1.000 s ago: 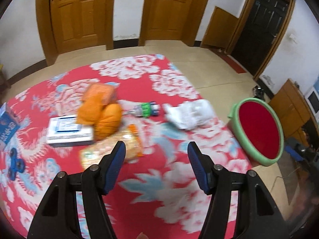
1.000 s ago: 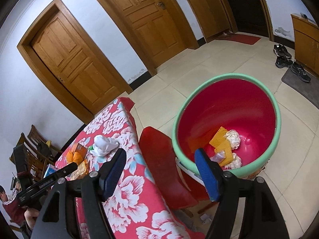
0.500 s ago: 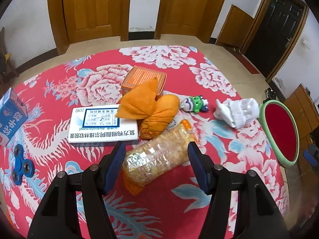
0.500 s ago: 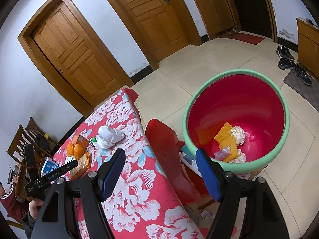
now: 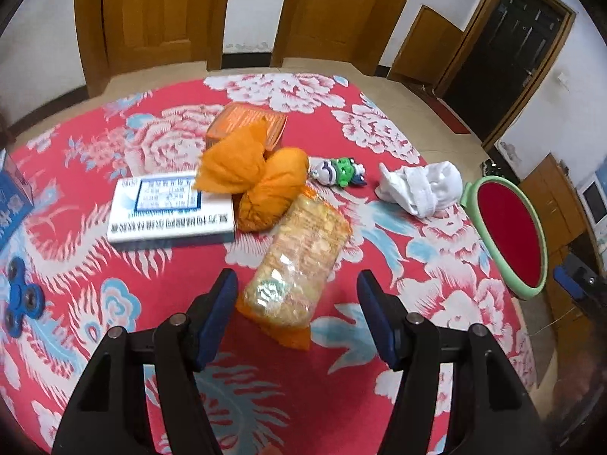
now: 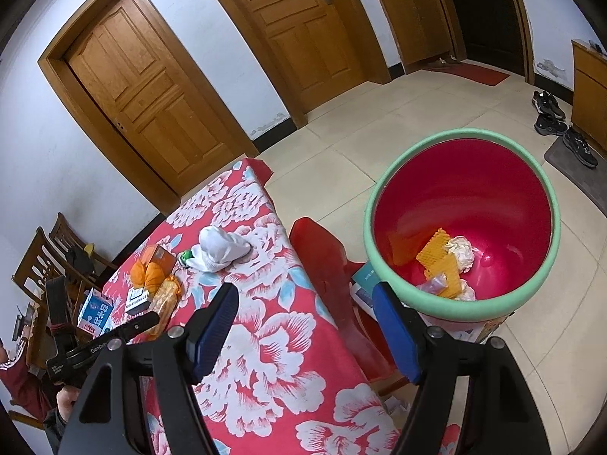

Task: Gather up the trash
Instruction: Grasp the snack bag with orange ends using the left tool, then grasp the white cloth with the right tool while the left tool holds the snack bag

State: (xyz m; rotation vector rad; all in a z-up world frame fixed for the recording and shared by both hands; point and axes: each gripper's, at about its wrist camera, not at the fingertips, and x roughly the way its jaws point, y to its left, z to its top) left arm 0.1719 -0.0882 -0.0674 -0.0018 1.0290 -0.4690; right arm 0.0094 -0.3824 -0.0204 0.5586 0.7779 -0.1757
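Note:
A clear snack bag with orange ends [image 5: 299, 258] lies on the red flowered tablecloth [image 5: 436, 265], its near end between the fingers of my open left gripper [image 5: 297, 295], which hovers just above it. Behind it lie two orange bundles [image 5: 258, 182], a white box [image 5: 170, 208], a green toy [image 5: 341, 170] and a white cloth [image 5: 417, 185]. My right gripper [image 6: 304, 314] is open and empty over the table's right edge. The red bin with a green rim [image 6: 463, 220] stands on the floor to its right and holds trash pieces [image 6: 447, 261].
A blue fidget spinner [image 5: 22, 299] and a blue carton [image 5: 11, 201] lie at the table's left. An orange box [image 5: 246, 125] sits behind the bundles. A red chair [image 6: 330, 265] stands between table and bin. Shoes [image 6: 561, 125] lie on the floor by a mat.
My left gripper has moved forward and down over the snack bag, which now lies between its fingers. My right gripper has drifted left from the bin toward the table edge.

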